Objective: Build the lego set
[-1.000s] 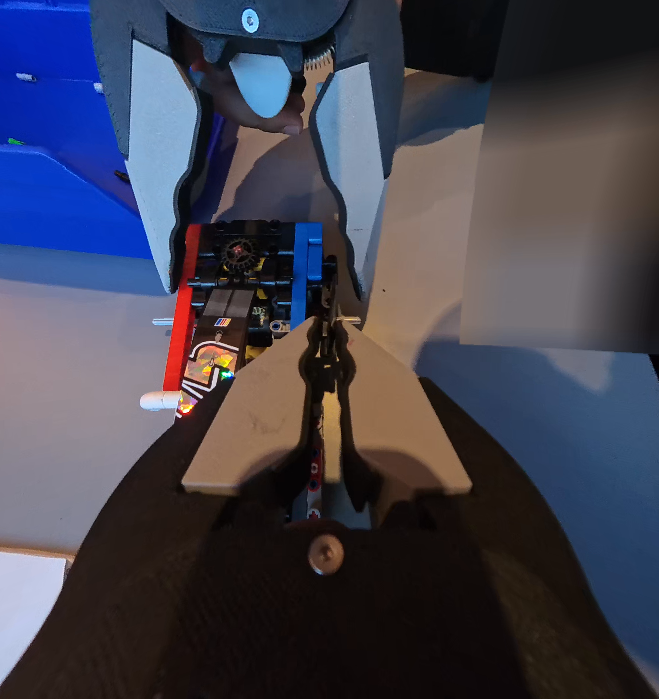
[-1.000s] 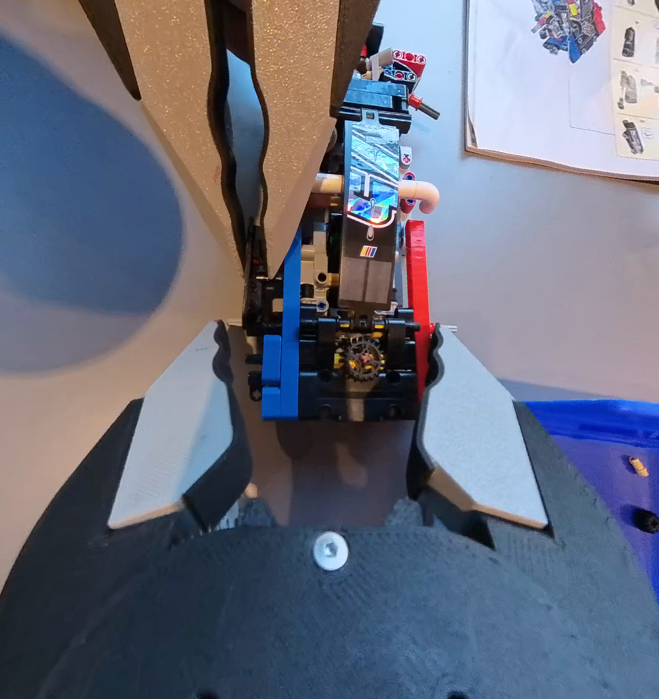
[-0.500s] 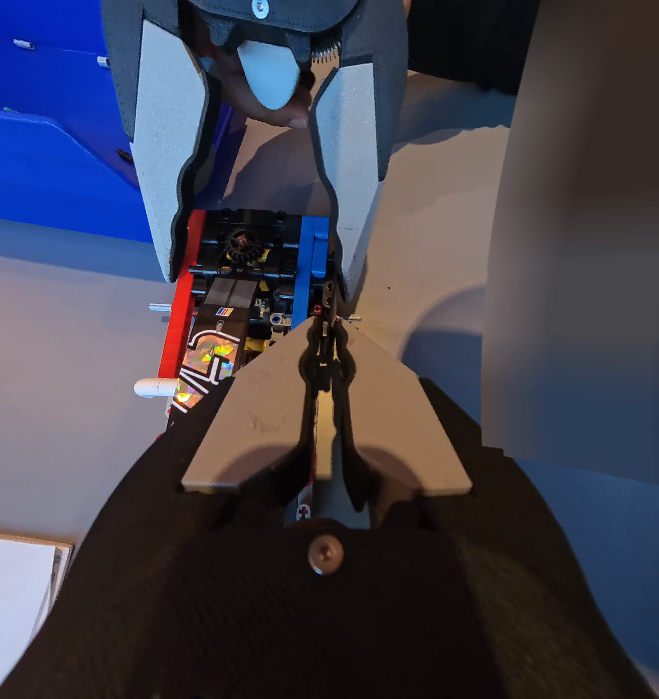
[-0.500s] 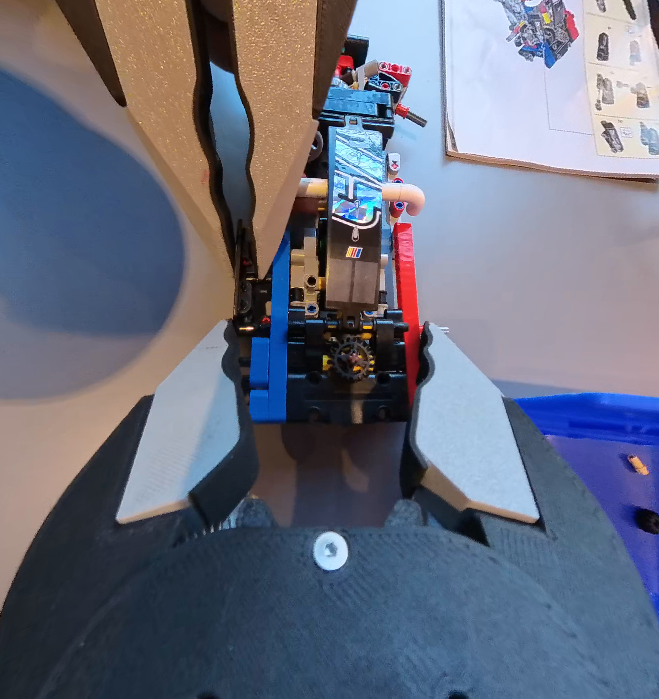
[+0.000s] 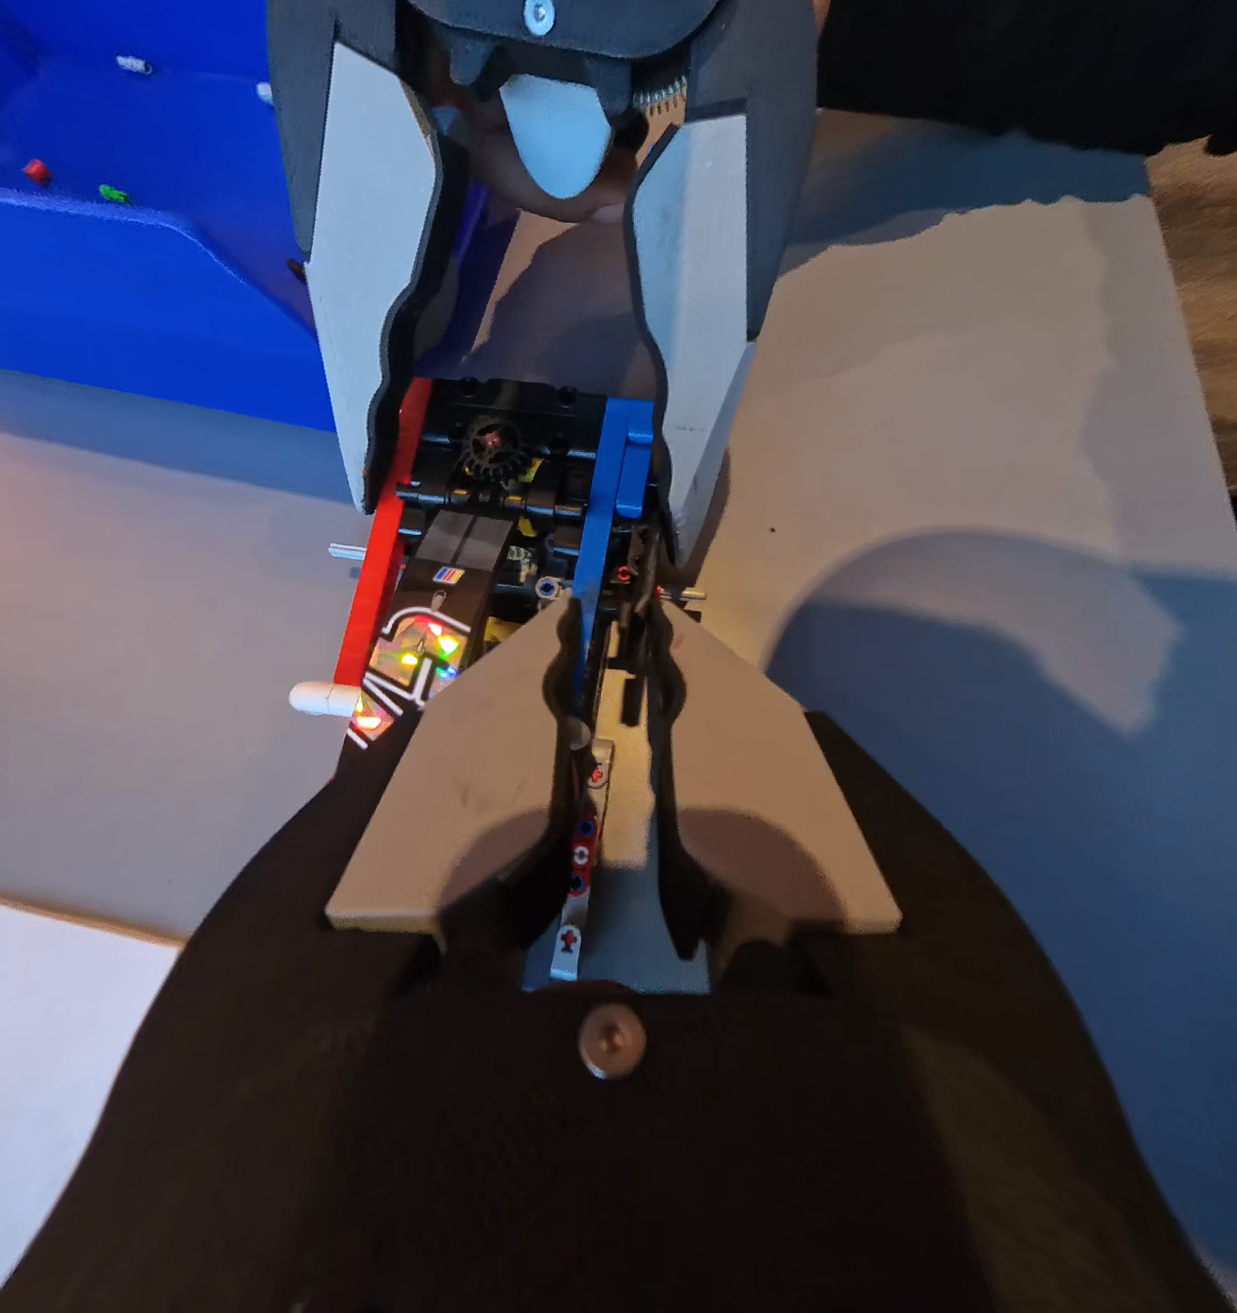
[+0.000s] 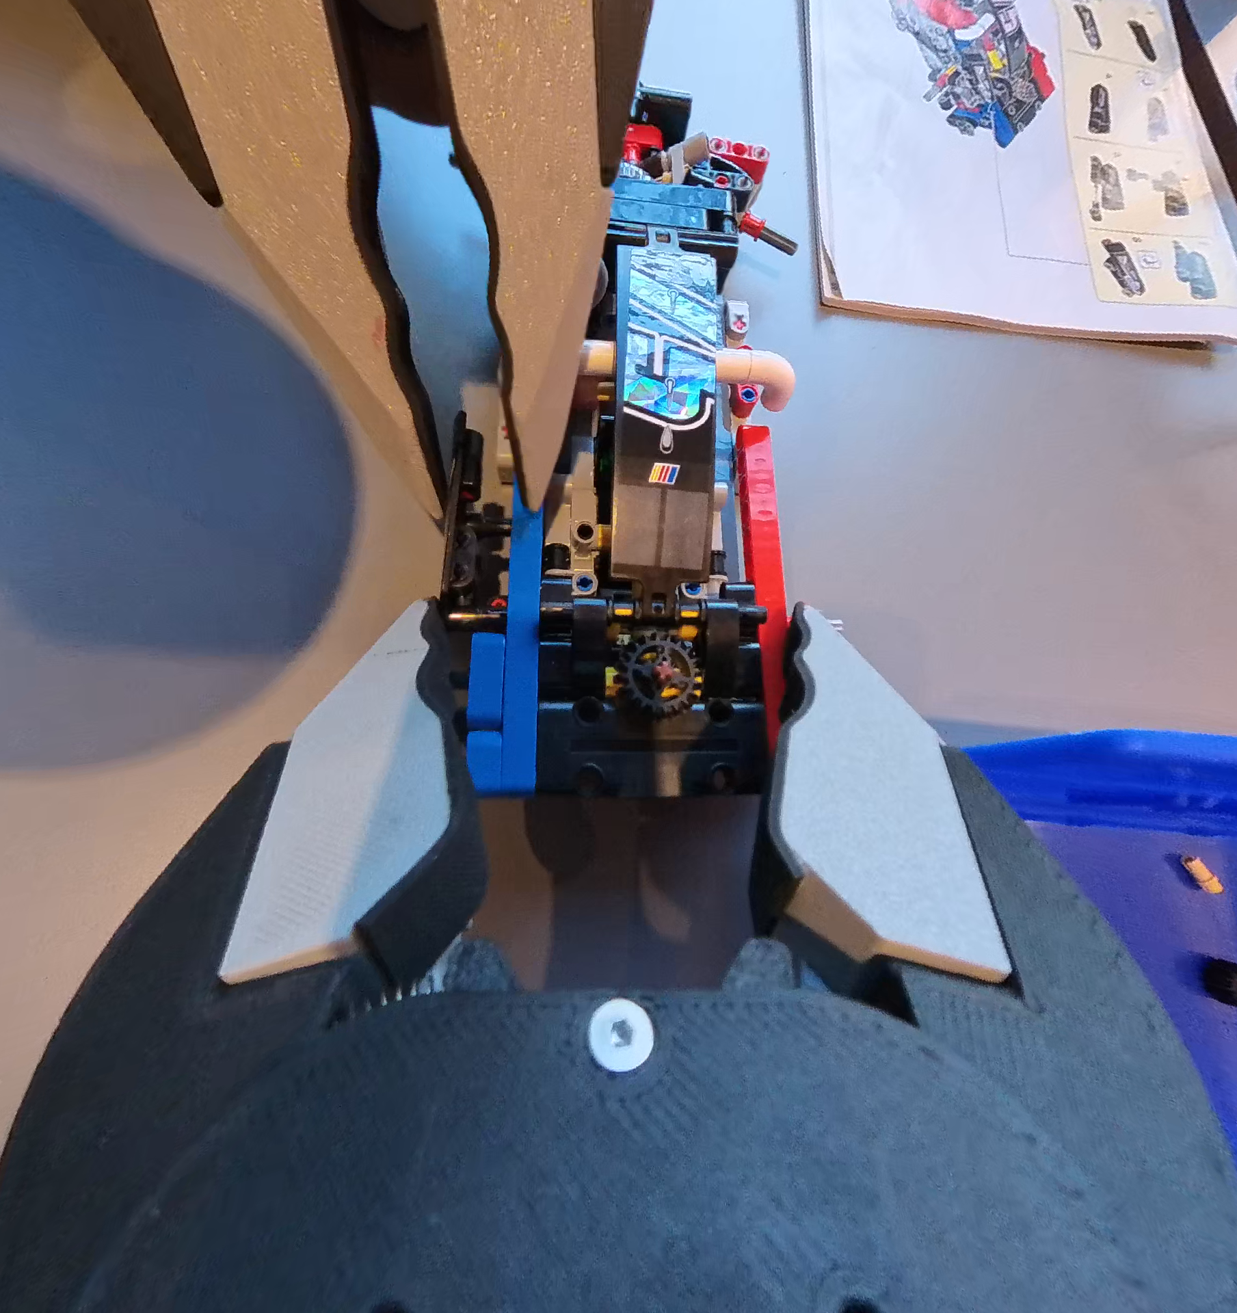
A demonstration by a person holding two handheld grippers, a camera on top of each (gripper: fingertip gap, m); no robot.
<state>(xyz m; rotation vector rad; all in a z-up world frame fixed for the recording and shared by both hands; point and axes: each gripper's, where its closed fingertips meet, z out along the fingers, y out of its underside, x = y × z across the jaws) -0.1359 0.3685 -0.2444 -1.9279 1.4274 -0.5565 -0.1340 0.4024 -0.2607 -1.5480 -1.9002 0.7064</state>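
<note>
Plastic and matte grey pads fill your left wrist view: your left gripper (image 5: pixel 612 643) has its jaws parted by a narrow gap, straddling a thin black piece (image 5: pixel 645 568) at the side of the lego model (image 5: pixel 491 540); whether the wavy pads touch that piece you cannot tell. The model is a long studless build with one red beam (image 5: pixel 381 540) along one flank, one blue beam (image 5: pixel 597 511) along the other, one black toothed gear (image 5: pixel 494 447) at its far end and a glossy black panel bearing a holographic sticker. It sits on a smooth grey table (image 5: pixel 956 440) near the blue bin (image 5: pixel 104 270), which stands along the table's far edge and holds a few tiny loose pieces. Your right gripper (image 5: pixel 516 469) reaches in from the far side, its two pads pressed on the model's flanks.

Your right wrist view shows the right gripper (image 6: pixel 612 654) with its jaws pinching the gear end of the lego model (image 6: pixel 658 497), one rippled pad on the blue beam side, the other on the red. The left gripper (image 6: pixel 487 497) descends from the top, fingertips at the model's blue side. One cream curved tube (image 6: pixel 764 376) sticks out past the red beam. An open instruction booklet (image 6: pixel 1013 177) lies towards the table's (image 6: pixel 956 533) far corner, and the blue bin (image 6: pixel 1134 852) sits at the near right with two small parts inside.
</note>
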